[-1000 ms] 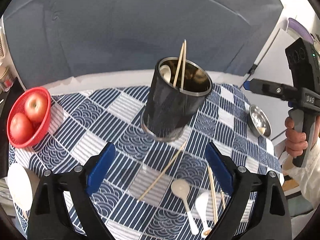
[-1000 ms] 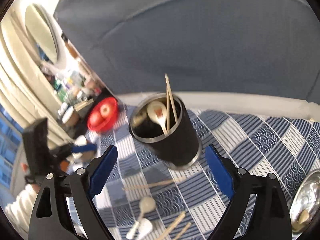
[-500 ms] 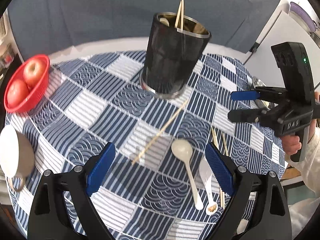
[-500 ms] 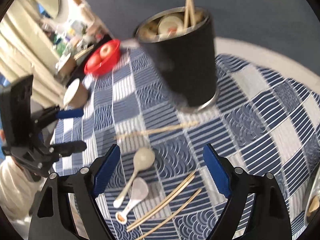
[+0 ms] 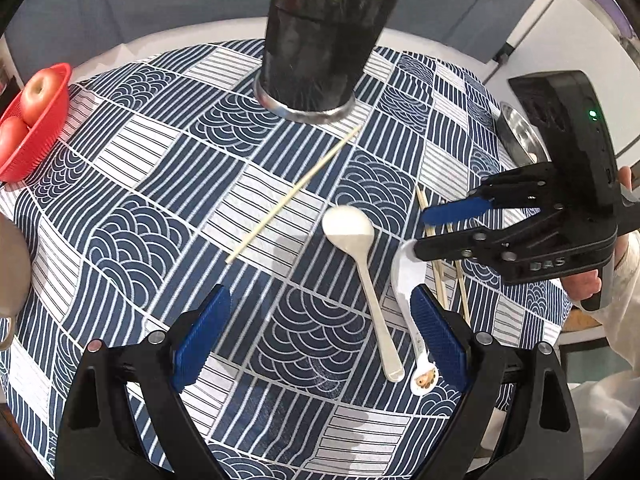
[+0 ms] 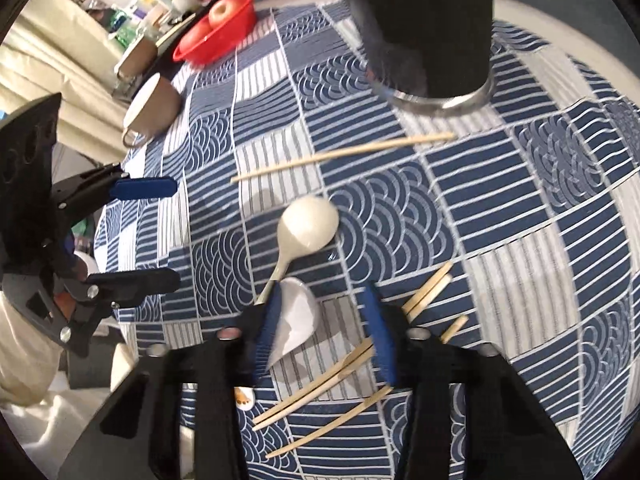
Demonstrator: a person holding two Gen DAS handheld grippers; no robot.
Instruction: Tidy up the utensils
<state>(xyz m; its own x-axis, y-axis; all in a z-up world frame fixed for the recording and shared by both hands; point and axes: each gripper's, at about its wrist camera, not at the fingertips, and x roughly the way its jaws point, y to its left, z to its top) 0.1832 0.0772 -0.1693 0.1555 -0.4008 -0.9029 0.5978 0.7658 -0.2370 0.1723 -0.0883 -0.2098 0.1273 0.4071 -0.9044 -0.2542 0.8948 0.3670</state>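
The holder (image 5: 324,36) perhaps held some utensils; spoons and chopsticks lay loose; the right gripper (image 6: 324,330) had just narrowed, gripping nothing; the left gripper (image 5: 320,332) gaped.

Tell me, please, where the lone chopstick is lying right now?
The lone chopstick lies slanted on the checked cloth, between the black holder and the cream spoon.

Left gripper (image 5: 316,332) angled down, jaws wide apart. Right gripper (image 6: 324,332) jaws just narrowed, partly closed.
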